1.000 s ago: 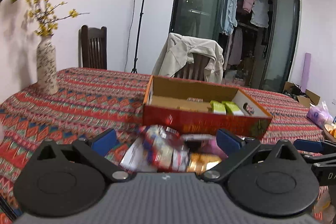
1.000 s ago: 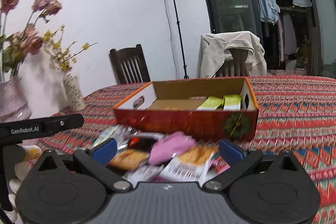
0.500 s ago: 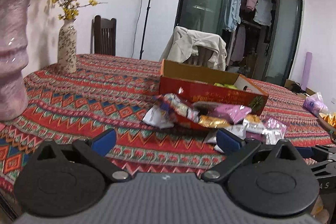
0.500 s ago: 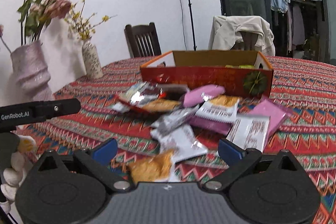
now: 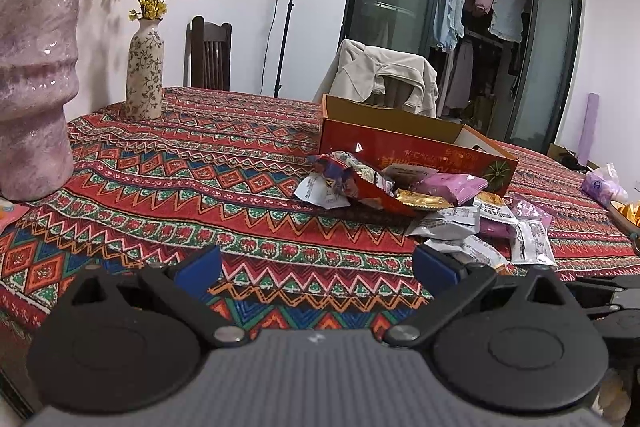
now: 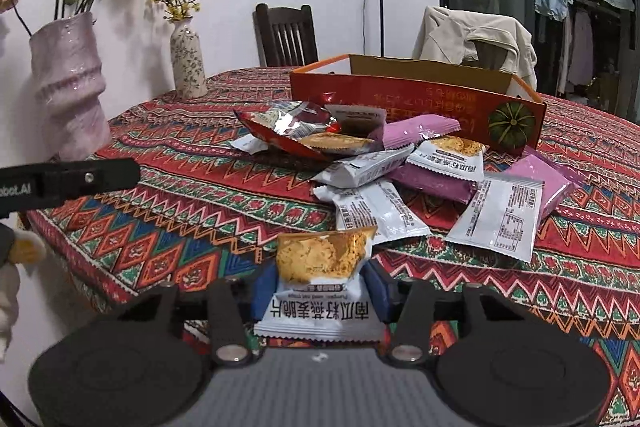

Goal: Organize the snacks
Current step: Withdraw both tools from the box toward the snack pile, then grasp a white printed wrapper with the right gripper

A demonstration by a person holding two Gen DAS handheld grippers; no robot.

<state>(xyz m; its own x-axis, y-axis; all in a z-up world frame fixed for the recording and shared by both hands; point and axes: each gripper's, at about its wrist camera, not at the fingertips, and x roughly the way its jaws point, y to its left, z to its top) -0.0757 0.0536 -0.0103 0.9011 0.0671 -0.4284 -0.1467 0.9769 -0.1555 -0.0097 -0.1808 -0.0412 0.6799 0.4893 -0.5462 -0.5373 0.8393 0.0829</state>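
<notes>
A pile of snack packets [image 6: 392,163], white, purple, red and gold, lies on the patterned tablecloth in front of an open orange cardboard box [image 6: 400,99]. My right gripper [image 6: 320,293] is near the table's front edge. Its jaws are closing on a white packet with an orange biscuit picture [image 6: 320,259], and the blue pads touch both its sides. My left gripper [image 5: 316,269] is open over bare cloth with nothing between its fingers. From the left wrist view the pile [image 5: 440,203] and box [image 5: 416,155] lie ahead to the right.
A large pink vase [image 5: 32,87] and a small floral vase [image 5: 145,67] stand on the table's left side. A jacket-draped chair [image 5: 384,79] is behind the box and a dark chair [image 5: 210,55] at the far side. A plastic bag [image 5: 604,183] lies far right.
Both grippers have drawn back from the box toward the table's near edge and sunk a little. The right jaws went from wide open to closed around the orange-and-white packet. The left jaws stayed open.
</notes>
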